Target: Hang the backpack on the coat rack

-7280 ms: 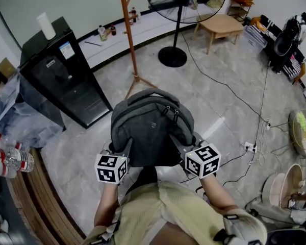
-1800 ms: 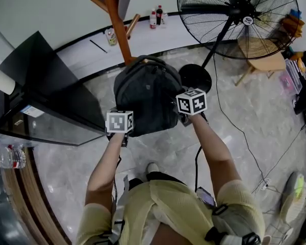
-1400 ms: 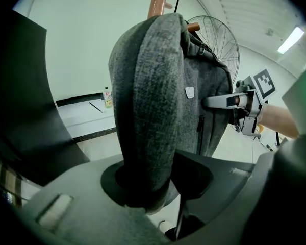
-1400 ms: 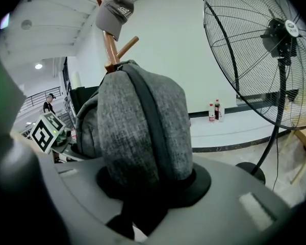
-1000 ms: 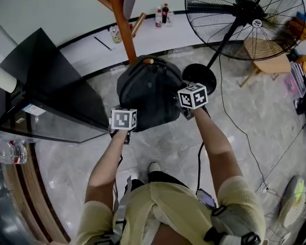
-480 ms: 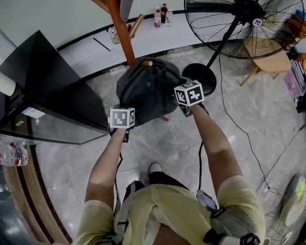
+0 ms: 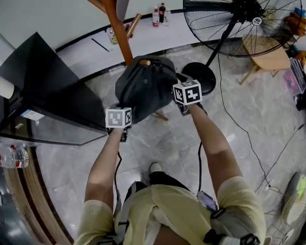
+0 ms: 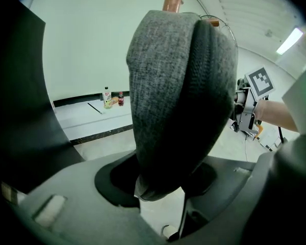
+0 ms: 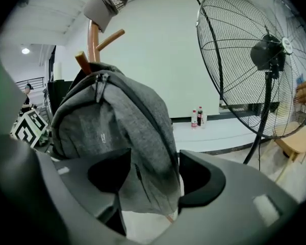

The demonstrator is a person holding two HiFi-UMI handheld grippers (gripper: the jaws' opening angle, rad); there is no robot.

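Grey backpack [image 7: 145,88] on wooden coat rack [image 7: 117,24]

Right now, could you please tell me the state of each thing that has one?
backpack: hung on a coat rack peg.
left hand-held gripper: open, jaws just opening, backpack between them.
right hand-held gripper: open, jaws just opening, backpack between them.
cap: hung atop the coat rack.

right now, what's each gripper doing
left gripper: open, jaws just been opening, backpack bottom hangs between them, not clamped
right gripper: open wide, jaws just been opening, backpack side between them, not clamped
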